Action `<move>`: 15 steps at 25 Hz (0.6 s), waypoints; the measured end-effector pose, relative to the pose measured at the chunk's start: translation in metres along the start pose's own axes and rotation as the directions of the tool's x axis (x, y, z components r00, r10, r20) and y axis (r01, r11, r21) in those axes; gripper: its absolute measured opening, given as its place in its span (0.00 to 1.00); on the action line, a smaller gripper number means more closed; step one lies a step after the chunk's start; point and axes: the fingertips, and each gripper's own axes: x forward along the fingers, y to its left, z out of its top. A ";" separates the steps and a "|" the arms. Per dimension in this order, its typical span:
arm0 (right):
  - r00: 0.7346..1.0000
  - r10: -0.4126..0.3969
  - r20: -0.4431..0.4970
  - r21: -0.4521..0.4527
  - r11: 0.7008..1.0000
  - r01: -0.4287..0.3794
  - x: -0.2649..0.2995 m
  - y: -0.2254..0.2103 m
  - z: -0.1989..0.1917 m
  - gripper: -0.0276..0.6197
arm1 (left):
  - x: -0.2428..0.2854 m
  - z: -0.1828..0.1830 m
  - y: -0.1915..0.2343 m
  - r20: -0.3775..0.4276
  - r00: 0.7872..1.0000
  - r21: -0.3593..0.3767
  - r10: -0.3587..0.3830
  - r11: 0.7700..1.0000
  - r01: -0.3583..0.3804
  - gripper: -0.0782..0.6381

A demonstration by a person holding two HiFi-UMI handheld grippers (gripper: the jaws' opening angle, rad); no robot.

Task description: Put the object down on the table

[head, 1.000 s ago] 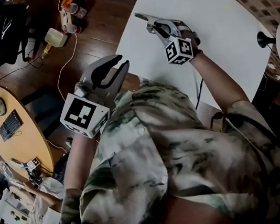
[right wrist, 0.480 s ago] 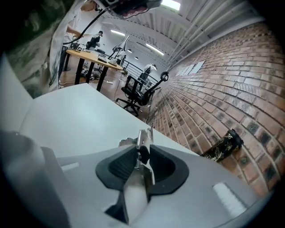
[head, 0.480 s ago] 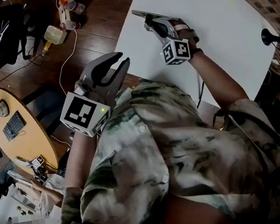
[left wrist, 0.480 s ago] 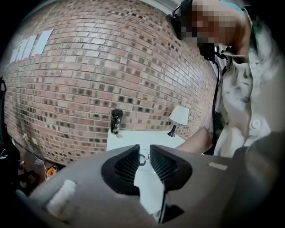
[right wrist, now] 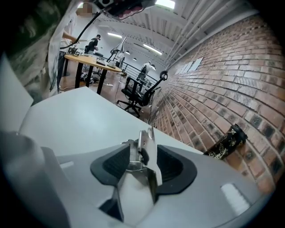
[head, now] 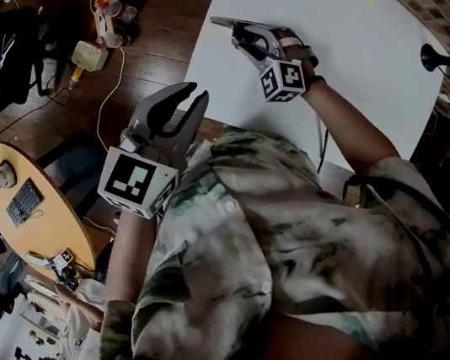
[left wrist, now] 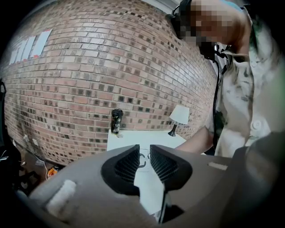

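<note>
A flat metal piece with a clip point(right wrist: 144, 149) stands upright between the pads of my right gripper point(right wrist: 143, 162), low over the white table point(right wrist: 75, 120). The jaws are opening, and a gap shows on each side of the piece. In the head view the same metal piece point(head: 220, 23) sticks out ahead of the right gripper point(head: 242, 37), near the left edge of the table point(head: 338, 36). My left gripper point(head: 187, 104) hangs off the table's side over the floor. Its jaws point(left wrist: 144, 162) stand slightly apart with nothing between them.
A black patterned can point(right wrist: 225, 142) and a small lamp point(left wrist: 179, 116) stand at the far side of the table by the brick wall. A round wooden table point(head: 29, 208) with a seated person point(head: 64, 339) lies to the left. Cables and bottles litter the floor.
The right gripper slid a little further along the table with the metal piece, then held still. The left gripper barely moved.
</note>
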 end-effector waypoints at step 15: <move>0.994 -0.073 0.076 0.144 0.988 0.061 -0.097 -0.007 0.062 0.39 | -0.067 -0.032 -0.029 0.035 0.995 0.004 0.092 0.996 -0.092 0.22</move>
